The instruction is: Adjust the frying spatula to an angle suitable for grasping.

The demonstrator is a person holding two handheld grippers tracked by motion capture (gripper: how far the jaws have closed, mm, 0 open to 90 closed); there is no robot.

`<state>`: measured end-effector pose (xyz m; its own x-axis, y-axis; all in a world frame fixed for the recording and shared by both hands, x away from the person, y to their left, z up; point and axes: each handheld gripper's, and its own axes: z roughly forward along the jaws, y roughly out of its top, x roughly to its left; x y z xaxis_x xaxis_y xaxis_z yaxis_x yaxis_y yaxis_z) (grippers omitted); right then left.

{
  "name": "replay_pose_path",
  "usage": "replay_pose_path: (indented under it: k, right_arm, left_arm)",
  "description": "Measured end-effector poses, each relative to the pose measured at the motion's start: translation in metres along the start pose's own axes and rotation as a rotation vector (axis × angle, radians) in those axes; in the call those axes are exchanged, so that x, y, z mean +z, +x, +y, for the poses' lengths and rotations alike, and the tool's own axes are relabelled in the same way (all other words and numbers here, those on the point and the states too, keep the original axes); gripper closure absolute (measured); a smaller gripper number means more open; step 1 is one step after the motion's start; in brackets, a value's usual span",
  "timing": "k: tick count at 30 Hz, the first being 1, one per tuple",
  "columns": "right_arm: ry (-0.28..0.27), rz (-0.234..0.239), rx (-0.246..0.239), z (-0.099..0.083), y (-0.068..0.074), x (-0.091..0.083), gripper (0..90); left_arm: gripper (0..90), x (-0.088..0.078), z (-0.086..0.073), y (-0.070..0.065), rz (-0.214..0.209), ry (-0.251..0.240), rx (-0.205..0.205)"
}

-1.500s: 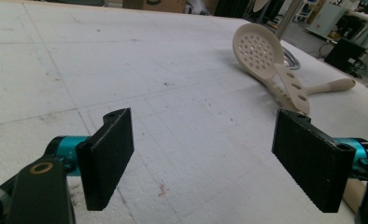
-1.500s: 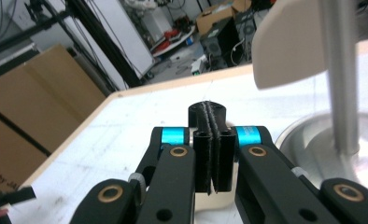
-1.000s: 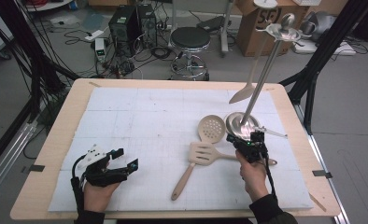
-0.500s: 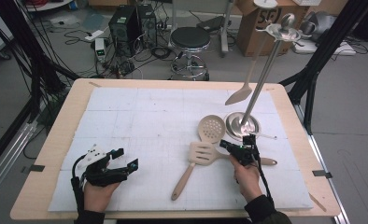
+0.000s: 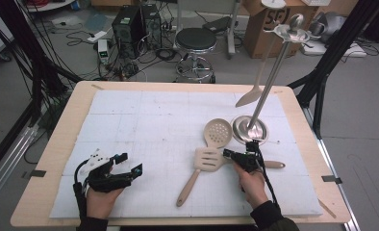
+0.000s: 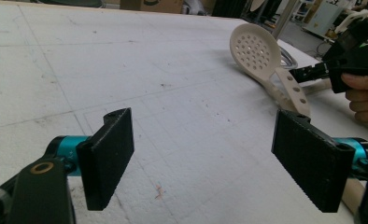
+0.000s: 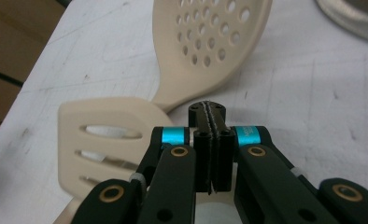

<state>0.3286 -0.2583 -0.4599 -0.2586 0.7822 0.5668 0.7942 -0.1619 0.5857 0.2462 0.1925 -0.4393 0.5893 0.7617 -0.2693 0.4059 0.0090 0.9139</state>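
Now working over the right half of the white mat [image 5: 144, 120], toward its near edge, with the right gripper [image 5: 228, 155] poised low above two cream utensils. Pressed pad to pad there, jaws fully closed with nothing between them, as seen in the right gripper view [image 7: 208, 116]. Resting well apart near the mat's near left corner: the left gripper [image 5: 131, 162], jaws spread wide and empty.

Lying flat under the right gripper's tips: the skimmer [image 5: 218, 132], round holed head toward the far edge and just beside the metal stand base [image 5: 250, 129], handle slanting off toward the right edge. Close against its neck, the slotted turner [image 5: 208, 159], handle running toward the near edge. Hard to tell whether the two touch or merely lie side by side.

Judged by looks, both light and stiff, with a smooth plastic head and a slim wooden handle. Not fragile, but apt to slide on the mat or swing in a narrow grip. Best taken across the handle, a little back from the neck and toward the balance point, never on the thin head. Little room beneath a handle lying this flat, so worth opening the jaws first, then straddling the handle from above and closing squarely on its sides. Worth watching the neighbouring utensil, likely to be nudged along.
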Motion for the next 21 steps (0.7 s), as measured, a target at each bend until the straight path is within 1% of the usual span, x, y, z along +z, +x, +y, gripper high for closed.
replay_pose_path:
  k: [2, 4, 7, 11, 13, 17, 21]
  right_arm:
    - [0.033, 0.007, 0.019, -0.001, -0.001, 0.004, 89.9]
    - [0.050, 0.013, -0.005, -0.003, 0.002, 0.005, 89.9]
    - [0.052, 0.013, -0.015, -0.006, 0.006, 0.004, 89.9]
    - [0.061, 0.028, -0.007, -0.009, 0.005, 0.002, 90.0]
    - [0.071, 0.028, -0.019, -0.011, 0.006, 0.001, 90.0]
    - [0.096, 0.042, -0.023, -0.014, 0.008, -0.002, 90.0]
    - [0.116, 0.047, -0.040, -0.018, 0.010, -0.006, 89.9]
  left_arm:
    - [21.6, 0.000, 0.000, 0.000, 0.001, 0.000, 0.000]
    - [21.6, 0.000, 0.000, 0.000, 0.000, -0.002, 0.000]
    - [21.6, 0.000, 0.000, 0.000, 0.000, 0.001, 0.000]
    - [21.6, 0.000, 0.000, 0.000, 0.000, -0.001, 0.000]
    - [21.6, 0.000, 0.000, 0.000, -0.003, 0.000, -0.001]
    - [21.6, 0.000, 0.000, 0.000, 0.001, 0.000, 0.000]
    - [21.6, 0.000, 0.000, 0.000, 0.000, -0.001, 0.000]
